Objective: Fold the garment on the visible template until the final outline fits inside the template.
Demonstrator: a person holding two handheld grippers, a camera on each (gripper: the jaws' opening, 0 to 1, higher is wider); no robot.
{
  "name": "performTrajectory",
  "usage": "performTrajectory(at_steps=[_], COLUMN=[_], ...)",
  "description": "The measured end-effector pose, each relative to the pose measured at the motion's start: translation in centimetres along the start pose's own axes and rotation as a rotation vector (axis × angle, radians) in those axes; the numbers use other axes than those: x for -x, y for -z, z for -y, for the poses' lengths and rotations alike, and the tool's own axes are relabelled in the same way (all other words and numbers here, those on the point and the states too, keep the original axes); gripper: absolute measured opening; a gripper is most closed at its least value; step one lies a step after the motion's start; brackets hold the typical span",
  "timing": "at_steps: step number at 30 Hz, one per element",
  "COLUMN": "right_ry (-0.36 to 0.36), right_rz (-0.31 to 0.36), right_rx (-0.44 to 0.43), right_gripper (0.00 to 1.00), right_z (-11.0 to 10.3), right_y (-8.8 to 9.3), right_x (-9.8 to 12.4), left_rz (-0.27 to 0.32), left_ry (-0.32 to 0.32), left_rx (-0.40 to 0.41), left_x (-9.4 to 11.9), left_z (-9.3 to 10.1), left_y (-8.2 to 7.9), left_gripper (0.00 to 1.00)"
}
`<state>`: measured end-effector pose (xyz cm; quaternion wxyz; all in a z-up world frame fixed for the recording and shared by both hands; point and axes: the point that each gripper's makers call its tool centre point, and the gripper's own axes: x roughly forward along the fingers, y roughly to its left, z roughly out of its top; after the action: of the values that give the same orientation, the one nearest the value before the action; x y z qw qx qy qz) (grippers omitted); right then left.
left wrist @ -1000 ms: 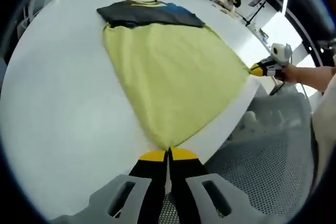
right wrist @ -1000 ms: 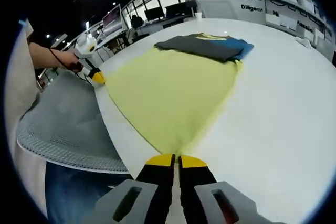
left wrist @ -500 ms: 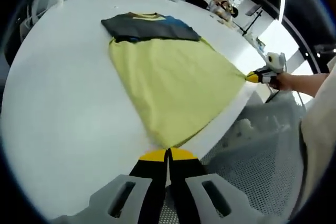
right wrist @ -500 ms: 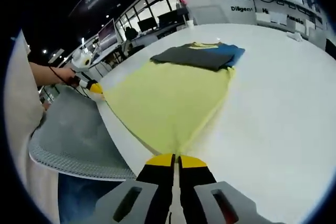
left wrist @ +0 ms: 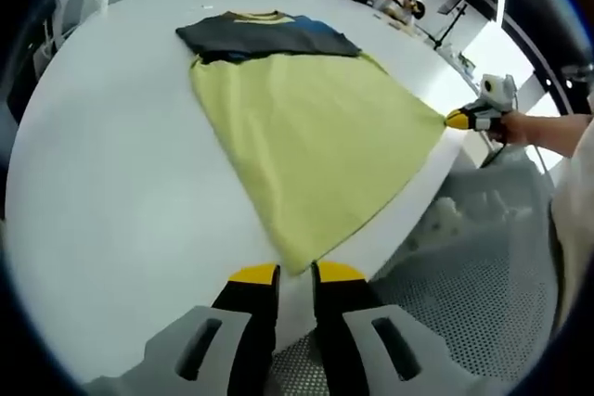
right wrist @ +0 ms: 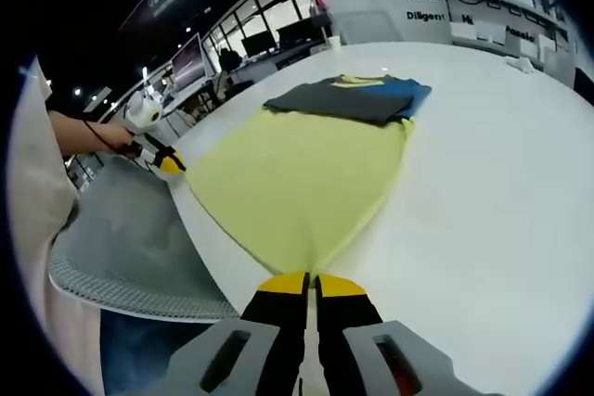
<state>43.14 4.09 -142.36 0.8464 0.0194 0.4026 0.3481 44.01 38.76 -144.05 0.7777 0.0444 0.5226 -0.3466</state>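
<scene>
A yellow garment lies spread flat on the white table, narrowing toward each near corner. At its far end sits a folded dark grey and blue garment. My left gripper is open, and one near corner of the yellow cloth lies loose on the table at the gap between its tips. In the right gripper view my right gripper is shut on the other near corner of the yellow garment. The left gripper shows at the far corner there, and the right gripper at the right in the left view.
The table edge runs just in front of both grippers. Below it lies a grey perforated mat, also seen as the mat. A person's hand holds the right gripper. Desks and monitors stand beyond the table.
My left gripper's jaws have parted and let go of the yellow corner, which now rests on the table. The right gripper stays shut on its corner.
</scene>
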Motion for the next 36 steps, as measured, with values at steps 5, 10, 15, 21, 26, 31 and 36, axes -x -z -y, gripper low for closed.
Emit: performTrajectory(at_steps=[5,10,15,21,26,31,36], right_ry=[0.001,0.0,-0.002,-0.021,-0.046,-0.082,-0.08], right_rz=[0.004,0.005,0.013,0.052,0.085,0.091,0.129], right_rx=[-0.001,-0.003,0.0,0.011,0.016,0.031,0.032], right_gripper=[0.0,0.0,0.0,0.0,0.0,0.0,0.0], right_z=[0.1,0.1,0.0,-0.5,-1.3,-2.2,-2.1], right_y=[0.0,0.2,-0.2,-1.8,-3.2,-3.7,-5.2], right_x=[0.1,0.2,0.5,1.7,3.0,4.2,5.4], left_rz=[-0.021,-0.039,-0.035,0.024,0.048,0.066,0.103], left_ry=[-0.025,-0.037,-0.021,0.041,0.073,0.098,0.119], left_rx=[-0.042,-0.091,-0.081,-0.01,0.01,0.034,0.062], left_x=[-0.5,-0.4,0.2,2.8,4.8,6.3,7.7], left_z=[-0.1,-0.2,0.0,0.7,1.0,1.1,1.1], left_y=[0.0,0.3,0.0,-2.0,-3.4,-4.6,-6.5], left_gripper=[0.1,0.05,0.04,0.03,0.03,0.03,0.03])
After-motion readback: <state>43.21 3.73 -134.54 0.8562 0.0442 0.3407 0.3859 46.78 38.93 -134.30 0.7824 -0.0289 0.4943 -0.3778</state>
